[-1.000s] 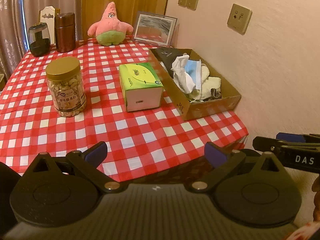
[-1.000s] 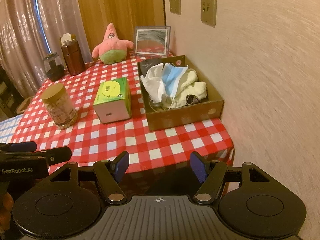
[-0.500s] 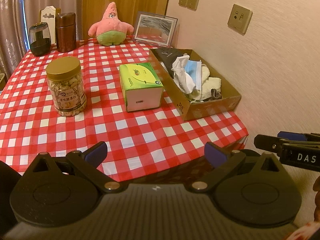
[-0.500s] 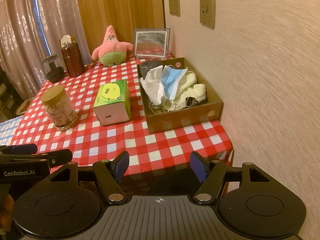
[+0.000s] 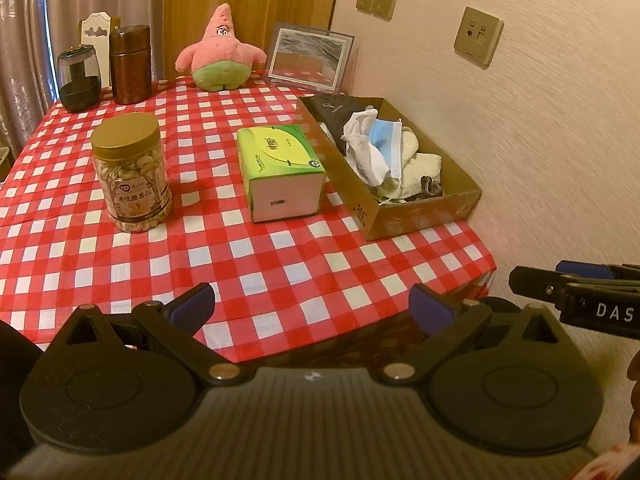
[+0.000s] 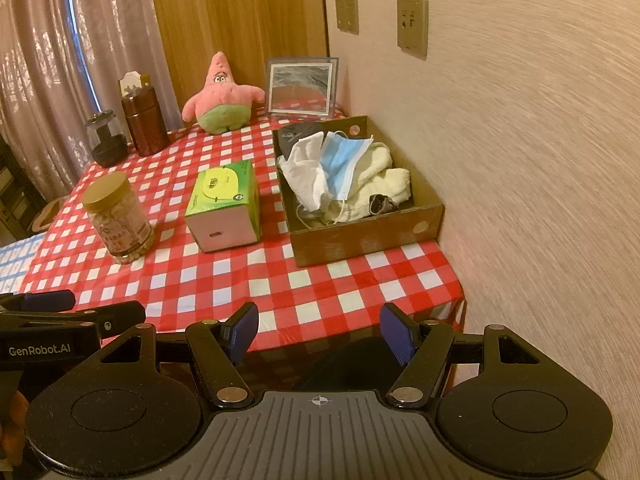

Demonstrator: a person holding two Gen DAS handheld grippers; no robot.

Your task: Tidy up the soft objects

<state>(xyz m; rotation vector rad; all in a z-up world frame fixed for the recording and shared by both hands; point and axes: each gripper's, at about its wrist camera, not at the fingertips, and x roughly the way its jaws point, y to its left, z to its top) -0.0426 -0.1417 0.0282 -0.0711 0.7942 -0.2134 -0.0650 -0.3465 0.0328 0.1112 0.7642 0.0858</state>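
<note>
A cardboard box (image 5: 460, 196) (image 6: 360, 236) sits at the table's right side against the wall. It holds a blue face mask (image 5: 386, 142) (image 6: 344, 156), white cloth (image 5: 364, 148) (image 6: 306, 172), a cream towel (image 5: 424, 164) (image 6: 386, 180) and a dark item. A pink star plush toy (image 5: 220, 52) (image 6: 222, 98) stands at the far edge. My left gripper (image 5: 312, 306) hangs open over the near table edge, empty. My right gripper (image 6: 320, 330) is open and empty too, just short of the table's near right corner.
On the red-checked tablecloth (image 5: 248, 256) stand a green tissue box (image 5: 280, 168) (image 6: 226, 204), a jar of nuts (image 5: 130, 172) (image 6: 118, 216), a brown canister (image 5: 130, 64), a dark glass jar (image 5: 78, 78) and a picture frame (image 5: 310, 58). The wall runs along the right.
</note>
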